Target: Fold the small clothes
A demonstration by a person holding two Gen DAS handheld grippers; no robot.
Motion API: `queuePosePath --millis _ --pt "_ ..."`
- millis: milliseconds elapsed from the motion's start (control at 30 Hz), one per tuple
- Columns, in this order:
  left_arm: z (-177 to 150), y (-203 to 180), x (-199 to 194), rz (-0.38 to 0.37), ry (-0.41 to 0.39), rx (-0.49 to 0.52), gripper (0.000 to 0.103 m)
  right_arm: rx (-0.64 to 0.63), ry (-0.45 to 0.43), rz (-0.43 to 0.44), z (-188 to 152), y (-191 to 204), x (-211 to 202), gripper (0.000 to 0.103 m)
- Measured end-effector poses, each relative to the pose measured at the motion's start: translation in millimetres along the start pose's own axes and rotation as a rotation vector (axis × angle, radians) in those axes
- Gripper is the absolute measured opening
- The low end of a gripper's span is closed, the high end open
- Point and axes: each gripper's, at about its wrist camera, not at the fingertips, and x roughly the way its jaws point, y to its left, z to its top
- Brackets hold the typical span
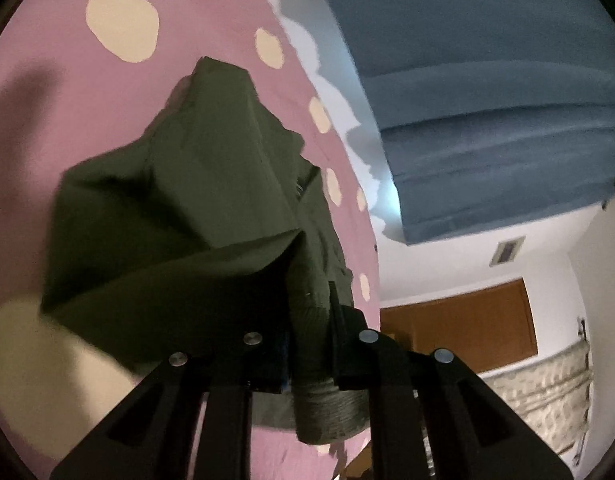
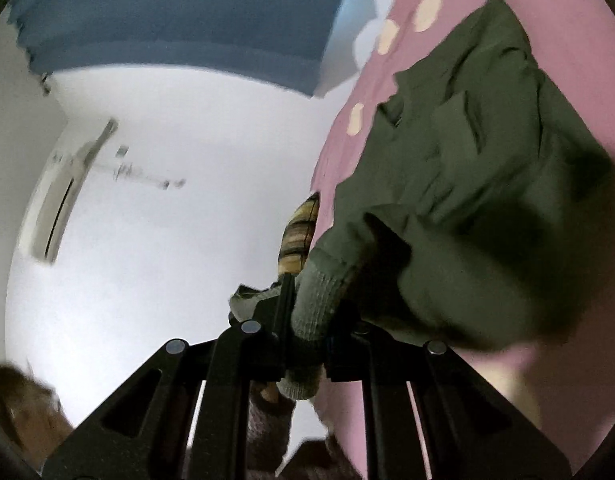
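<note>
Clamping a ribbed knit cuff between its two black fingers, the left gripper (image 1: 311, 344) holds the small olive-green garment (image 1: 187, 208) up off the pink bed cover with cream dots (image 1: 67, 100). In this left wrist view the cloth drapes away from the pinch toward the far left, its far end peaked against the pink cover. To the right hangs a blue curtain (image 1: 487, 100) on a white wall, with a brown wooden door (image 1: 467, 324) lower down and a cream patterned quilt (image 1: 539, 400) in the near right corner.

In the right wrist view the right gripper (image 2: 307, 340) likewise has its fingers pressed onto a ribbed grey-green cuff of the same olive-green garment (image 2: 467, 200), which bunches to the right over the pink bed cover with cream dots (image 2: 587, 400). A striped yellow-brown cloth (image 2: 297, 240) shows just beyond the left finger. The blue curtain (image 2: 187, 12) fills the far top, above a white wall with a white air conditioner (image 2: 63, 200) at left. The picture is blurred.
</note>
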Motion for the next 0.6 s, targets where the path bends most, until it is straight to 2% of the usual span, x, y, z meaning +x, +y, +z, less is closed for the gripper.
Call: queuePosePath --millis 300,500,600 --pt "53 15 75 0.175 0.062 0.011 0.015 0.231 -0.047 -0.07 65 -69 35 0.012" --pt "66 34 89 0.188 0.115 -0.021 0.02 0.308 -0.051 -0.067 78 -98 44 0.014" --pt "68 31 83 0.172 0.135 -0.011 0.023 0.345 -0.039 -0.025 77 -102 41 0.021"
